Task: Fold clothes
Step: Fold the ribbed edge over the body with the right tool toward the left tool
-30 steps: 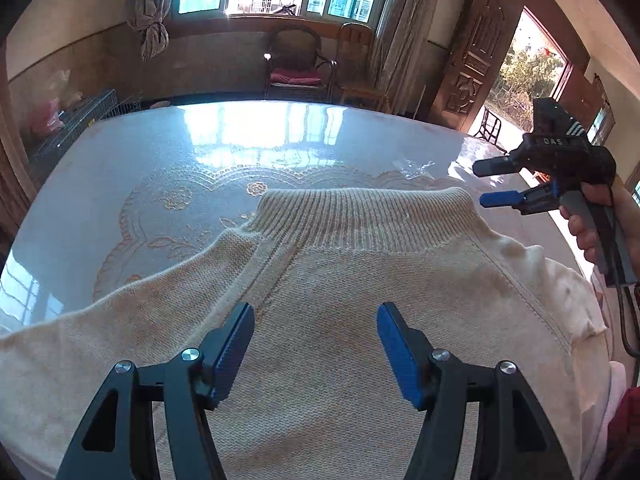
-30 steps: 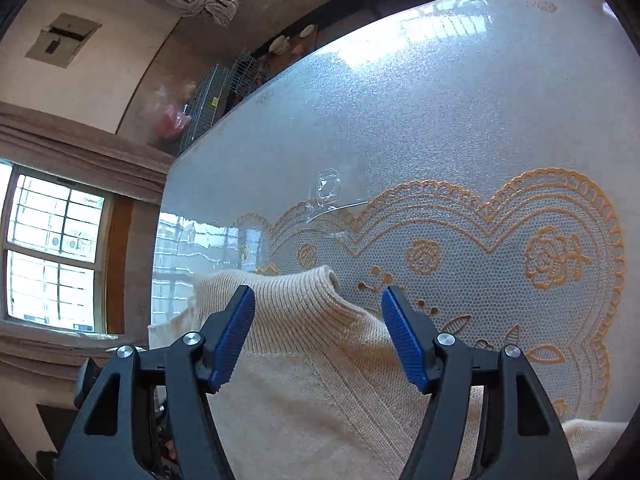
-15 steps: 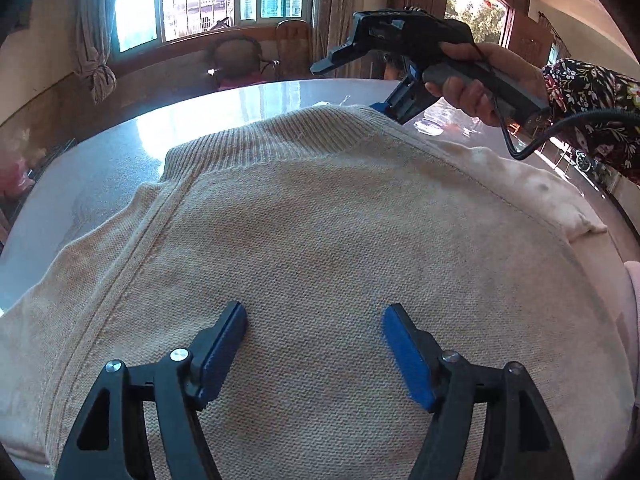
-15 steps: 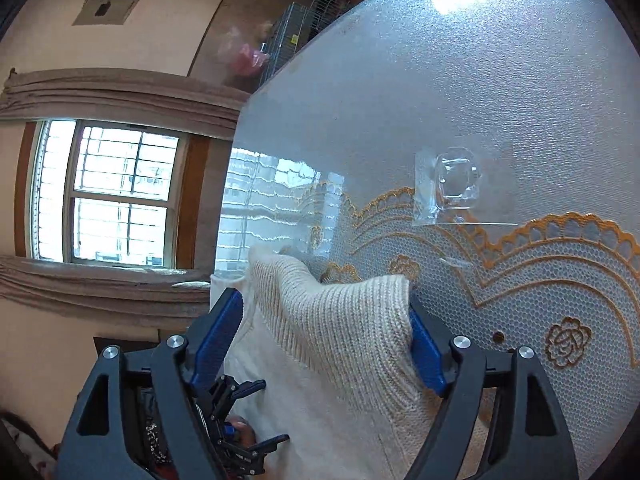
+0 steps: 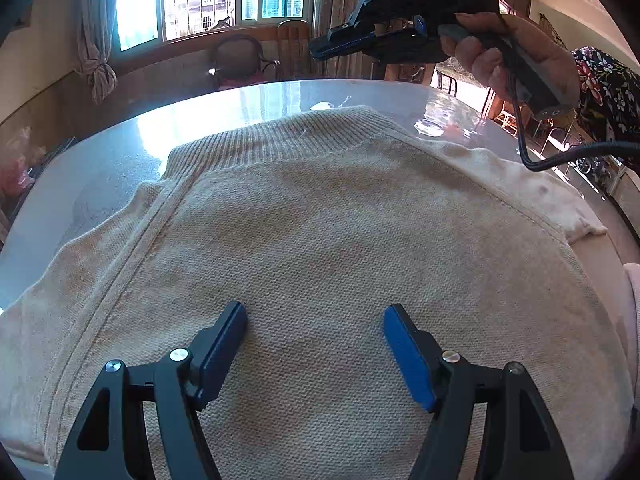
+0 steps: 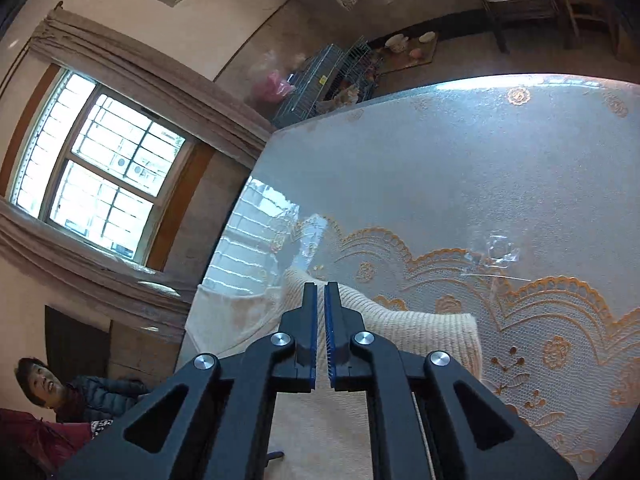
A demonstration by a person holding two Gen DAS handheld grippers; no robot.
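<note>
Two tongs (image 5: 314,320) (image 6: 321,292) over sweater (image 5: 320,220), table edge (image 5: 100,140) nr.

Your black left hand-held gripper (image 5: 315,330) had blue pads and silver screws; your sleeve (image 5: 608,88) was dark floral, a black cable (image 5: 560,160) trailing.

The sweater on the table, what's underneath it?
The sweater lies on a glossy table with an orange lace-pattern cover. Whatever sits directly beneath the knit is hidden.
</note>
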